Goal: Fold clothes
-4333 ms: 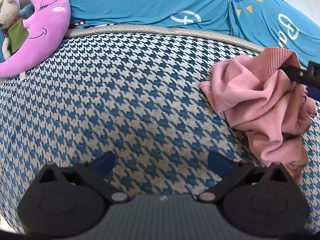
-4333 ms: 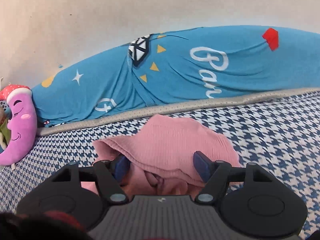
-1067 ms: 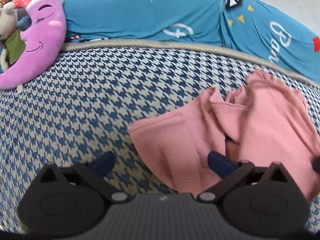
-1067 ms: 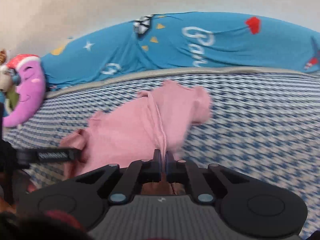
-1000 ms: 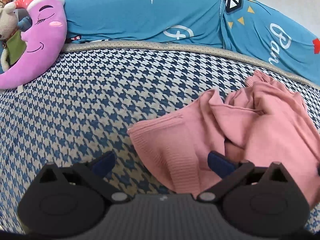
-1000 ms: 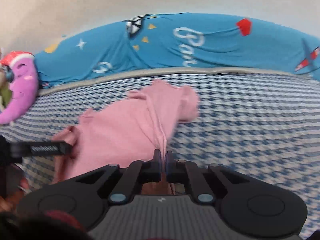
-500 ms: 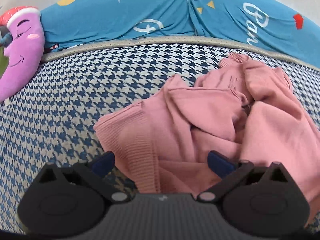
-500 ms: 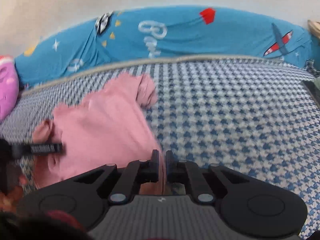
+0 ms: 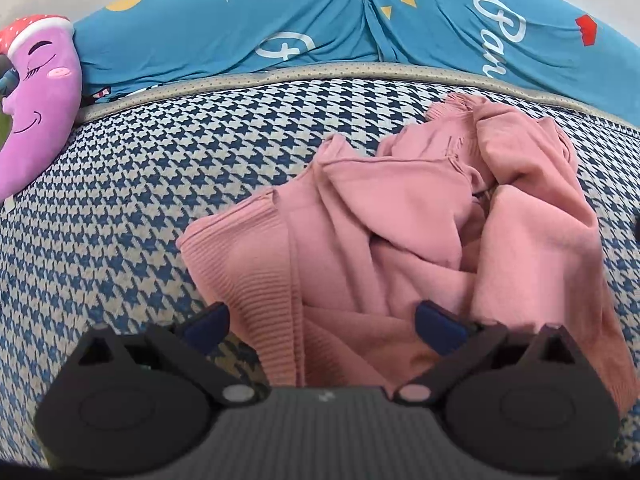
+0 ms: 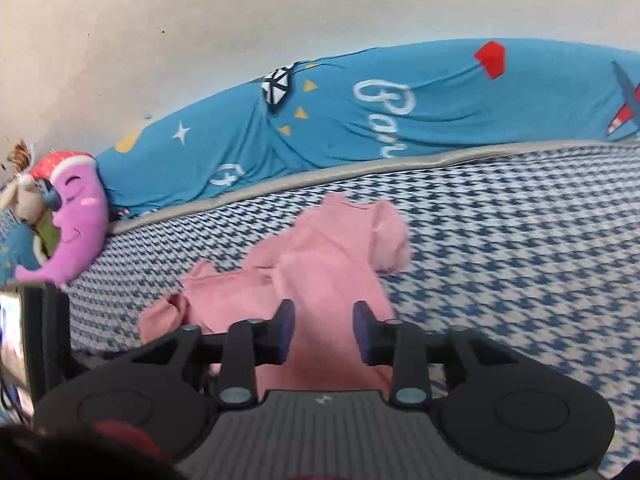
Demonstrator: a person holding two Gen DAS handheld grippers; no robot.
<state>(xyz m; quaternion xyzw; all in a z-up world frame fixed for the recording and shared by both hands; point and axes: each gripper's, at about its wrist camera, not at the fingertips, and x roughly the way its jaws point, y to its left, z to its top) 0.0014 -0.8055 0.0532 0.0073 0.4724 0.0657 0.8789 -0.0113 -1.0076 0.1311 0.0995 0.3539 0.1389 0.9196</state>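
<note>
A pink sweater [image 9: 400, 240] lies crumpled on the blue-and-white houndstooth bed cover [image 9: 140, 168], its ribbed hem toward the left. My left gripper [image 9: 320, 322] hangs open just over the hem, fingers straddling the cloth without pressing it. In the right wrist view the same sweater [image 10: 320, 272] spreads ahead of my right gripper [image 10: 325, 332], whose jaws are opening; pink cloth shows in the gap below them, and the pads are off it.
A long blue printed bolster [image 9: 320, 28] runs along the back against the wall. A purple moon plush [image 9: 36, 92] lies at the back left. The device on the left hand [image 10: 28, 332] shows at the left edge of the right wrist view.
My right gripper, shut on the pink cloth earlier, has parted its jaws and let it go. The sweater now lies more in front of my left gripper, which stays open.
</note>
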